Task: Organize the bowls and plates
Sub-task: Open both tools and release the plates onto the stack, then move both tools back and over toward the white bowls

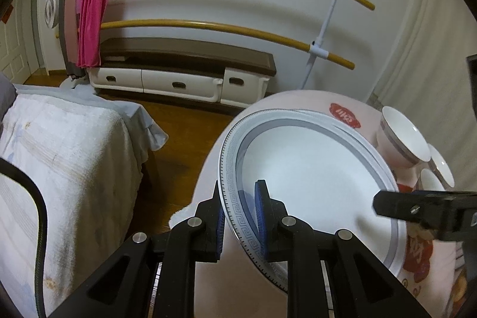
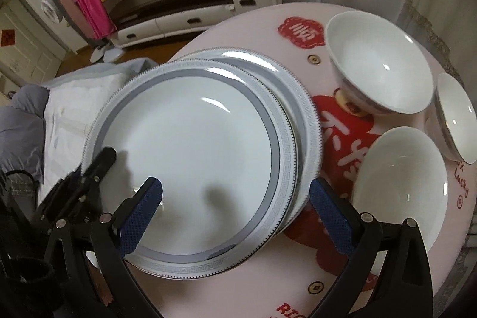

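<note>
A white plate with a grey patterned rim (image 1: 307, 169) (image 2: 190, 145) sits over a second like plate (image 2: 301, 97) on the round table (image 2: 334, 267). My left gripper (image 1: 240, 213) is shut on the top plate's left rim, one blue pad above and one below. It shows in the right wrist view (image 2: 101, 163) at the plate's left edge. My right gripper (image 2: 235, 213) is open and empty, hovering over the plates' near edge. Its tip shows in the left wrist view (image 1: 384, 204). Three white bowls (image 2: 378, 64) (image 2: 399, 184) (image 2: 456, 115) stand to the right.
The table has a pink cover with red prints (image 2: 301, 30). A bed with a white quilt (image 1: 59, 154) lies to the left. Behind are a low cabinet (image 1: 184, 73) and a drying rack with pink cloth (image 1: 91, 17).
</note>
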